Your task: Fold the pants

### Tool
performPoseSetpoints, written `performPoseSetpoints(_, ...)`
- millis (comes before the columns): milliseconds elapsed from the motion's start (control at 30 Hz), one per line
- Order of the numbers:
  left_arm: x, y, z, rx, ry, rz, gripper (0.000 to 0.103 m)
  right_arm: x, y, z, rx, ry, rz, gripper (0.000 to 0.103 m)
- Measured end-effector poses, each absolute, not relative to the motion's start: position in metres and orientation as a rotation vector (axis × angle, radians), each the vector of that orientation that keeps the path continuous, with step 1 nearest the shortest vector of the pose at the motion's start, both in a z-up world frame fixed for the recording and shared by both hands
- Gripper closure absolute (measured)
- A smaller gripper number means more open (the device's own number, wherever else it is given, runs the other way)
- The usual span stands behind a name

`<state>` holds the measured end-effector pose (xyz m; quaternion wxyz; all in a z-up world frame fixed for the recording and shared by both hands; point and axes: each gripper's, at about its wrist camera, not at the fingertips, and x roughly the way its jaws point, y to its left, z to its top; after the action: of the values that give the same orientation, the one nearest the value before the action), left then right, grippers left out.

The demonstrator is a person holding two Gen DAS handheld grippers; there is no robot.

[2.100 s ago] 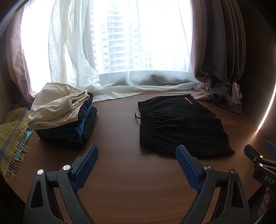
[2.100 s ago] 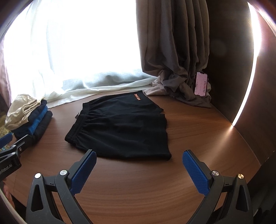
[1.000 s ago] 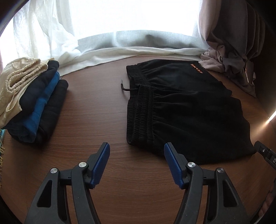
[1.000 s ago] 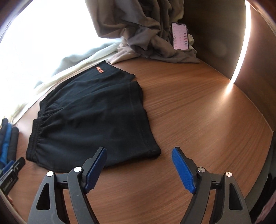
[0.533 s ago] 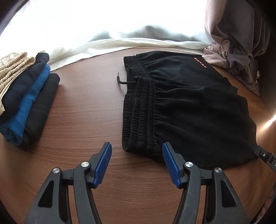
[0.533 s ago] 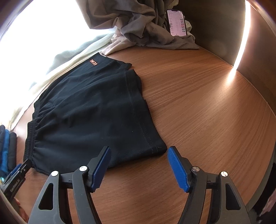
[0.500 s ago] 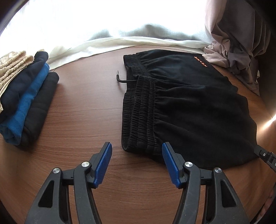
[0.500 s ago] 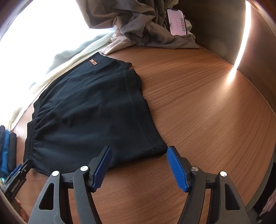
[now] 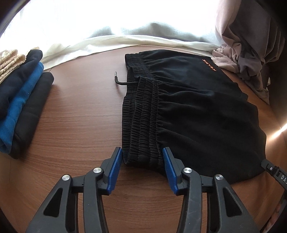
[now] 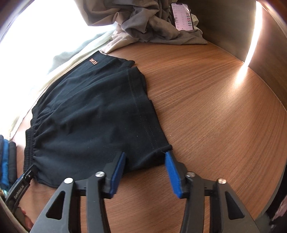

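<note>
- Left gripper (image 9: 142,157) fingers (image 9: 115,165) stand parted at a middling gap, blue pads straddling the near corner of the elastic waistband (image 9: 141,114); whether they touch the cloth I cannot tell, and nothing is pinched.
- Right gripper (image 10: 145,161) fingers (image 10: 171,172) show the same middling gap, framing the near hem corner (image 10: 161,147) of the leg opening, with cloth lying between the pads, not clamped.
- The black shorts (image 9: 197,111) lie flat on the brown wooden worktop (image 9: 75,125), already doubled leg over leg, waistband to the left, hems to the right.
- A black drawstring (image 9: 120,80) pokes out from the waistband onto bare wood.
- An orange logo (image 9: 209,65) sits on the far layer of the shorts.
- Off to the left, well apart from the shorts, a stack of folded clothes (image 9: 19,100): black, blue and dark navy, with a cream piece on top.
- Farther back, a white sheer curtain (image 9: 125,40) pools along the worktop's far edge.
- At the far right, a grey curtain (image 10: 154,26) bunches on the worktop, and a lit smartphone (image 10: 182,16) leans upright against it.
</note>
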<state>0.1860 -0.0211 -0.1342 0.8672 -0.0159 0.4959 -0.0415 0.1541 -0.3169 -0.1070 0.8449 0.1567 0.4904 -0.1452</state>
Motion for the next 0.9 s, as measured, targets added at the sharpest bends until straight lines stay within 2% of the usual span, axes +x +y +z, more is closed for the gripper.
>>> performPoseSetpoints(100,0.184,-0.021,-0.134,-0.02,1.029,-0.088,0.063,0.153,-0.317,-0.107,0.322,1.035,-0.31,0.074)
performPoseSetpoints(167,0.183,-0.021,-0.133,-0.014,1.021,-0.088,0.064,0.153,-0.318,-0.108,0.318,1.035,-0.312,0.089)
performPoseSetpoints(400,0.179,-0.02,-0.121,-0.019,0.993,-0.087,0.067,0.147,-0.317,-0.096,0.303,0.998,-0.292,0.098)
performPoseSetpoints(633,0.168,-0.021,-0.105,-0.004,0.952,-0.082,0.067,0.136,-0.312,-0.07,0.249,0.925,-0.276,0.098)
performPoseSetpoints(700,0.164,-0.022,-0.105,0.0,0.953,-0.082,0.067,0.131,-0.317,-0.074,0.275,0.942,-0.281,0.097)
performPoseSetpoints(733,0.163,-0.023,-0.105,0.002,0.953,-0.081,0.067,0.128,-0.321,-0.076,0.302,0.953,-0.293,0.088)
performPoseSetpoints(767,0.161,-0.024,-0.105,0.006,0.954,-0.081,0.067,0.127,-0.324,-0.079,0.321,0.967,-0.298,0.068)
performPoseSetpoints(800,0.161,-0.025,-0.105,0.014,0.957,-0.082,0.067,0.127,-0.327,-0.081,0.336,0.972,-0.296,0.059)
performPoseSetpoints(833,0.161,-0.026,-0.105,0.019,0.959,-0.084,0.067,0.126,-0.329,-0.082,0.353,0.965,-0.295,0.056)
performPoseSetpoints(900,0.162,-0.026,-0.106,0.02,0.964,-0.083,0.067,0.125,-0.333,-0.085,0.383,0.938,-0.3,0.056)
